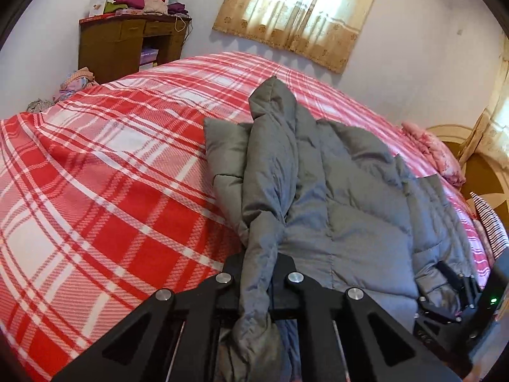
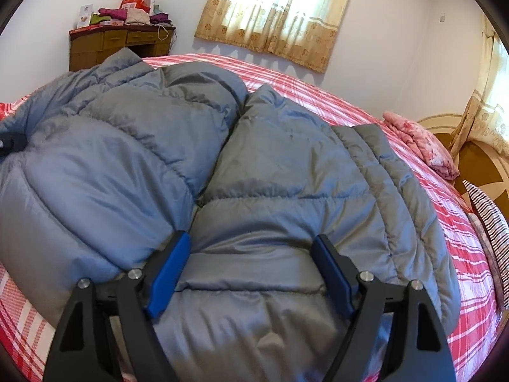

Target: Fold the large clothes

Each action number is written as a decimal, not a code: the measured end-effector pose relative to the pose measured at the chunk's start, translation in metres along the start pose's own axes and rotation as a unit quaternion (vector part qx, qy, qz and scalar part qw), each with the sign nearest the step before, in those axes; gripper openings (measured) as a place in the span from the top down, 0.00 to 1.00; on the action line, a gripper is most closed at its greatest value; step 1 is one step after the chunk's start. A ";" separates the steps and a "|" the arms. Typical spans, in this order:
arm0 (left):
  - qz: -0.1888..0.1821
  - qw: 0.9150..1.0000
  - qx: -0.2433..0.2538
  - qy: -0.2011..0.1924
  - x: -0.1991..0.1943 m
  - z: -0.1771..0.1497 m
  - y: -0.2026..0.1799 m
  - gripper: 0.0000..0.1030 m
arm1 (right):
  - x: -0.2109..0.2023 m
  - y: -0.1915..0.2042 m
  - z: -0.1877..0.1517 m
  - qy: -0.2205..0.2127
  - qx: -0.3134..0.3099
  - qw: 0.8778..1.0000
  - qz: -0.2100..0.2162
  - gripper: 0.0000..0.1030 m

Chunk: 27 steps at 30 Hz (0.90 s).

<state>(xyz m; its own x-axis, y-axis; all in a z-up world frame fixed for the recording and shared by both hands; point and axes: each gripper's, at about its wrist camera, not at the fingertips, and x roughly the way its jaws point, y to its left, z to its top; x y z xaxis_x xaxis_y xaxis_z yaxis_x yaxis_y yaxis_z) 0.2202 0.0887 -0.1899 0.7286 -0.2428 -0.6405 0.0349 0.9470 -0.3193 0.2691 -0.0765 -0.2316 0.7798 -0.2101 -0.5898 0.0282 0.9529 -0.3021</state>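
Jacket (image 1: 350, 210) lengthwise toward window, sleeve (image 1: 267, 172) pinched in left jaws, right jaws apparently spread.

Both are matte black linkage frames with round silver pivot screws; the right hand-held gripper (image 2: 251, 267) carries blue finger pads (image 2: 168, 273), and the left hand-held gripper (image 1: 257, 273) shows thin metal rods.
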 end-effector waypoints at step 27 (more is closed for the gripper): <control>0.020 0.979 0.157 -0.128 -0.118 0.050 -0.128 0.96 | -0.048 -0.200 -0.031 0.008 0.116 0.991 -0.062 0.33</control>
<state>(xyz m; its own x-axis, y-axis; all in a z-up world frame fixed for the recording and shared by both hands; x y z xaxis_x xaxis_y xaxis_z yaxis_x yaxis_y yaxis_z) 0.1642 0.0069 -0.0390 0.8794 -0.1820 -0.4399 0.1826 0.9823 -0.0413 0.2065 -0.2634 -0.1665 0.7513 -0.3308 -0.5711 0.2685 0.9437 -0.1934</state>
